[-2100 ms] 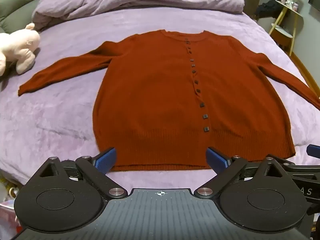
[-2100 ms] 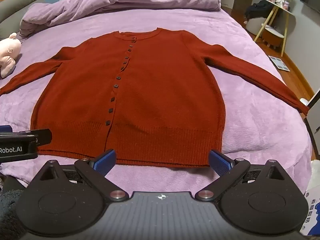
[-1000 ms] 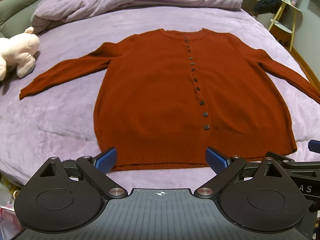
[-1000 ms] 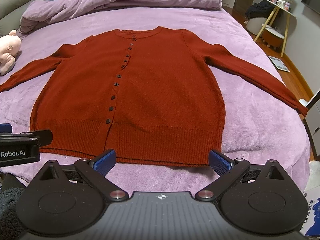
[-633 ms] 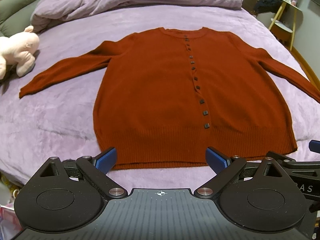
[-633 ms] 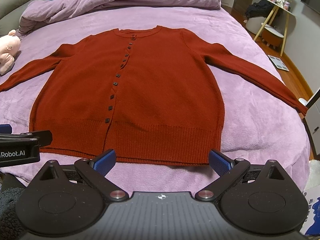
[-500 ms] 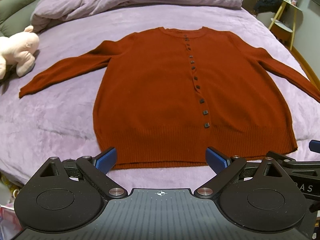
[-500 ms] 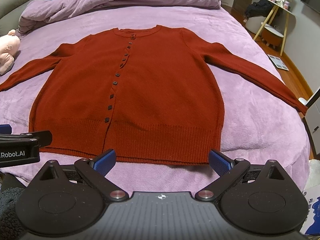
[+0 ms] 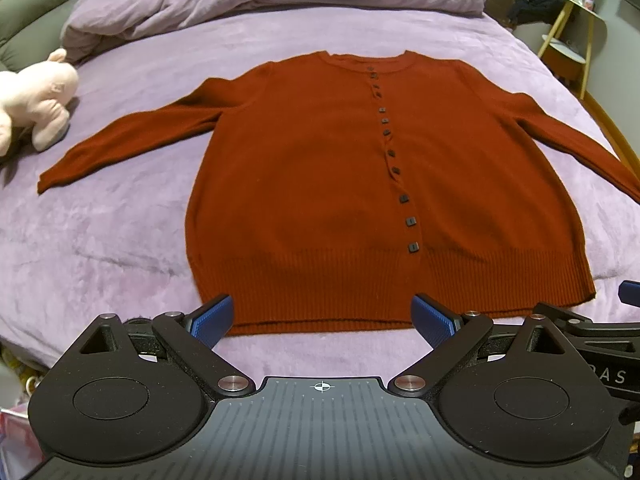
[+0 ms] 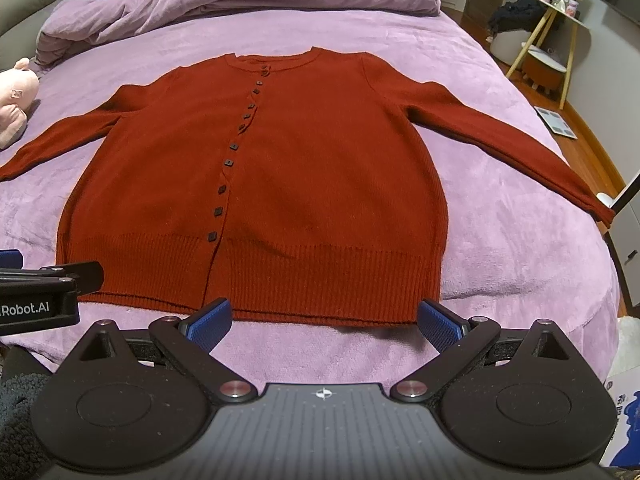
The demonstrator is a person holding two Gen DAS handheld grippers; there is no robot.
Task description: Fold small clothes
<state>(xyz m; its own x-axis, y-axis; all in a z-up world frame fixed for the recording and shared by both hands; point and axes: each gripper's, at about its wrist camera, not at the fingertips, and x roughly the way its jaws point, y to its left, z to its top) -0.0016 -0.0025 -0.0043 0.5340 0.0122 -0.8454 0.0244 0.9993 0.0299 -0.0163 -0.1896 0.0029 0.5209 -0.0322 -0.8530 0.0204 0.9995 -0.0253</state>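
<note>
- Presently the rust-red cardigan [image 9: 360, 184] lies flat and buttoned, centre frame, on the purple bedspread [image 9: 120, 240], sleeves spread to both sides.
- Judged soft, light and limp knit; it should drape and stretch, so hold the ribbed hem [image 10: 320, 280] or a cuff [image 9: 48, 182].
- Left gripper [image 9: 322, 316] and right gripper [image 10: 324, 316]: jaws spread wide, empty, low in frame before the hem.
- Plush bedspread may drag the knit.
- Pink soft toy [image 9: 32, 100] upper left; side table [image 10: 548, 40] upper right.
</note>
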